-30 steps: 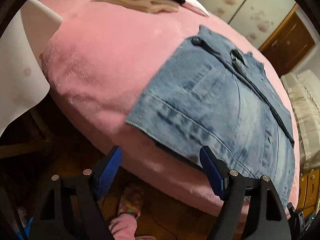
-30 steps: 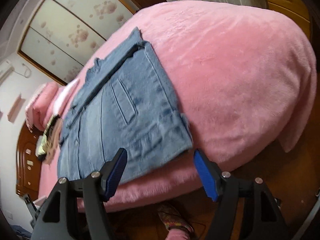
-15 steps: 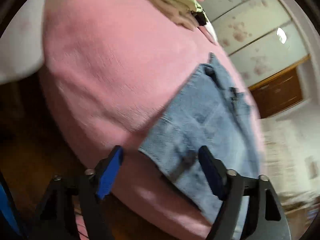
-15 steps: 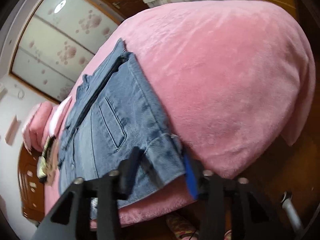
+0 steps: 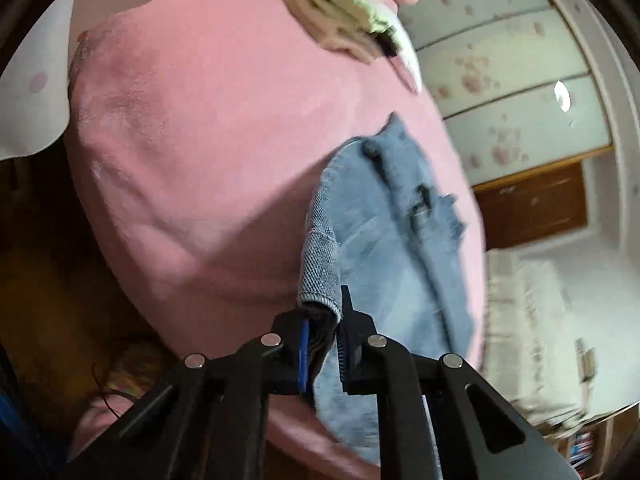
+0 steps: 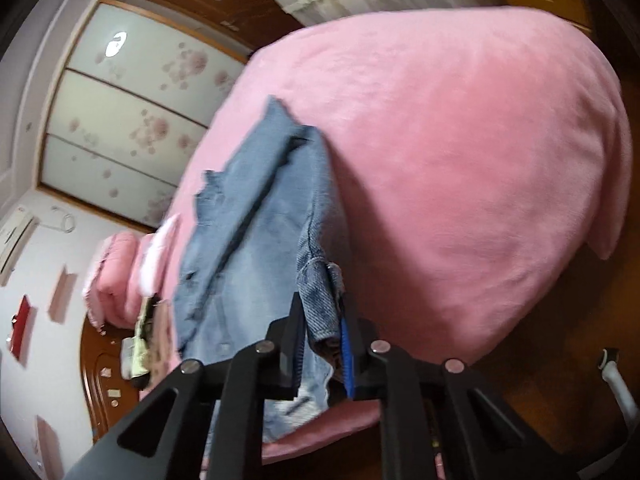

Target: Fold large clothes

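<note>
A blue denim jacket (image 5: 384, 240) lies on the pink plush bed cover (image 5: 180, 140), its hem toward me. My left gripper (image 5: 322, 336) is closing, and its pads pinch the jacket's near left hem corner, which stands lifted off the cover. In the right wrist view the same jacket (image 6: 256, 240) runs away across the bed cover (image 6: 460, 160). My right gripper (image 6: 323, 332) is also closing, with the near right hem corner squeezed between its pads and raised. The jacket's far collar end still rests on the bed.
A pile of other clothes (image 5: 340, 28) sits at the far end of the bed, with pink pillows (image 6: 116, 272) near it. A flower-patterned sliding wardrobe (image 6: 120, 120) stands behind. Dark wooden floor (image 6: 560, 340) lies below the bed's near edge, and a white tube (image 6: 616, 380) shows at the right.
Both grippers went from wide open to closed on the jacket's near hem corners. Both hands rose and rolled, pulling the hem up off the bed cover.
</note>
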